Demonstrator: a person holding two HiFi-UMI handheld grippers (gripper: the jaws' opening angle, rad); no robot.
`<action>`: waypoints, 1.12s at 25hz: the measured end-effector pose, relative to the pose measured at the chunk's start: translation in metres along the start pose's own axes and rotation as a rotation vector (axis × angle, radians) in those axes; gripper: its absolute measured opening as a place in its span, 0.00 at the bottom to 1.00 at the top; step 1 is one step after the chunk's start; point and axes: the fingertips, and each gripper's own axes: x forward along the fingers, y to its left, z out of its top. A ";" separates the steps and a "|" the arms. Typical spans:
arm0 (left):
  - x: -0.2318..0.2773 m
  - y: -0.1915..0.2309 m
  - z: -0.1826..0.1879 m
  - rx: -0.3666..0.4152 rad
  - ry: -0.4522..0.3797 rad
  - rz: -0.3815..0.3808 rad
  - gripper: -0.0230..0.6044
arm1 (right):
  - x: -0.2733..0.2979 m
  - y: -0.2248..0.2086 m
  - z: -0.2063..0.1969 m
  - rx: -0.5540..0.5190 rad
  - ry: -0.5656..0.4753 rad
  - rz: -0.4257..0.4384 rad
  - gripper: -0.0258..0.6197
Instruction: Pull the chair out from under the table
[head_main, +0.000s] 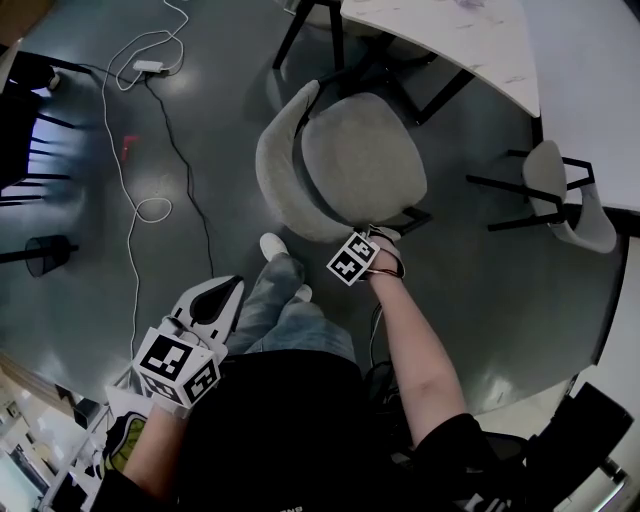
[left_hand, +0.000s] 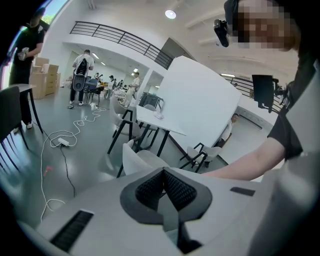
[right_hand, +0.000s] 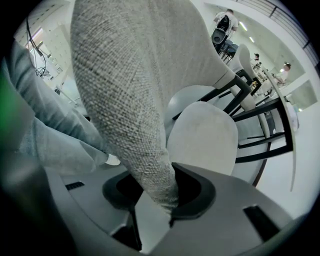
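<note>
The grey upholstered chair (head_main: 365, 165) stands on the dark floor, out in front of the white table (head_main: 450, 35), with its curved backrest (head_main: 280, 165) turned to the left. My right gripper (head_main: 385, 245) points straight down at the chair's near edge. In the right gripper view the woven backrest (right_hand: 125, 75) runs down between the jaws, and the right gripper (right_hand: 160, 192) is shut on it. My left gripper (head_main: 215, 298) hangs low at the left, away from the chair. Its pads (left_hand: 152, 187) meet with nothing between them. The chair (left_hand: 137, 162) and table (left_hand: 160, 120) lie ahead of it.
A second grey chair (head_main: 565, 195) stands at the right by the table. A white cable (head_main: 130, 180) and a black cable cross the floor at the left, near a black chair (head_main: 25, 120) and a small bin (head_main: 45, 255). The person's jeans leg (head_main: 285, 310) is just below the chair.
</note>
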 end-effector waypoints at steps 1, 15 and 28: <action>-0.004 -0.002 -0.004 -0.001 -0.003 0.000 0.04 | 0.000 0.003 -0.002 0.002 0.000 -0.002 0.27; -0.057 -0.025 -0.056 -0.045 -0.002 0.057 0.04 | -0.008 0.068 -0.018 0.040 0.011 0.015 0.27; -0.050 -0.020 -0.048 -0.001 0.047 -0.068 0.04 | -0.011 0.110 -0.035 0.099 0.050 0.035 0.26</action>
